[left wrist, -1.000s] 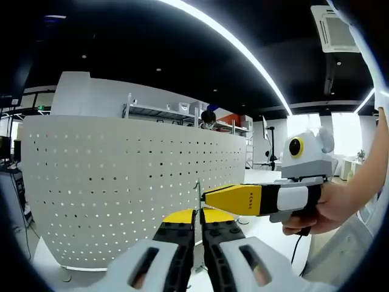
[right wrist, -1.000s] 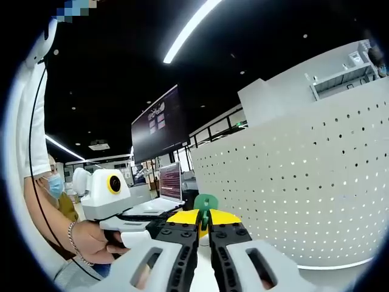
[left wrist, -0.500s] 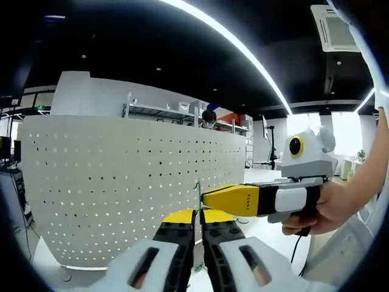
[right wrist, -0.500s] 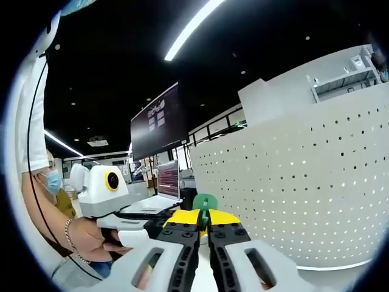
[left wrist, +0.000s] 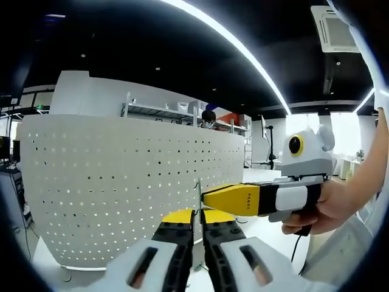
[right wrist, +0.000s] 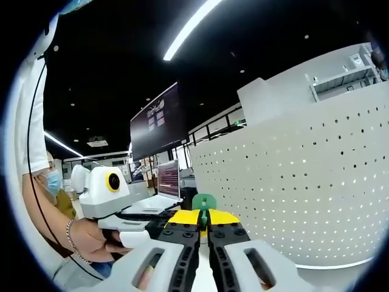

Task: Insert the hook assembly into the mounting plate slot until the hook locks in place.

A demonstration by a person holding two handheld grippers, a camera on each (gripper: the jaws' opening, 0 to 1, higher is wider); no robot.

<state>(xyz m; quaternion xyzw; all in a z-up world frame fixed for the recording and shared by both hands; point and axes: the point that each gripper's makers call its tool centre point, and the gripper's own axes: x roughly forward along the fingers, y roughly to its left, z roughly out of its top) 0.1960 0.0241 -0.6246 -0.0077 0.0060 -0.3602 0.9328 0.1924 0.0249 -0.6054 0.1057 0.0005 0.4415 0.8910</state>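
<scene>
Left gripper view: left gripper [left wrist: 196, 214] nipped on thin metal hook assembly [left wrist: 197, 193]; right gripper [left wrist: 209, 198] meets it; perforated mounting plate [left wrist: 115, 182] behind. Unchanged from earlier.

Right gripper view: right gripper [right wrist: 204, 219] clamped on green-tipped piece [right wrist: 203, 204], beside plate [right wrist: 304, 194]. Insertion stalled.

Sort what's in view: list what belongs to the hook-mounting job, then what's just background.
Job:
- white perforated panel
- thin metal hook piece, held in the left gripper
- green piece, held in the right gripper

Background:
- laptop
- wall screen
- shelving rack
- ceiling light strip
</scene>
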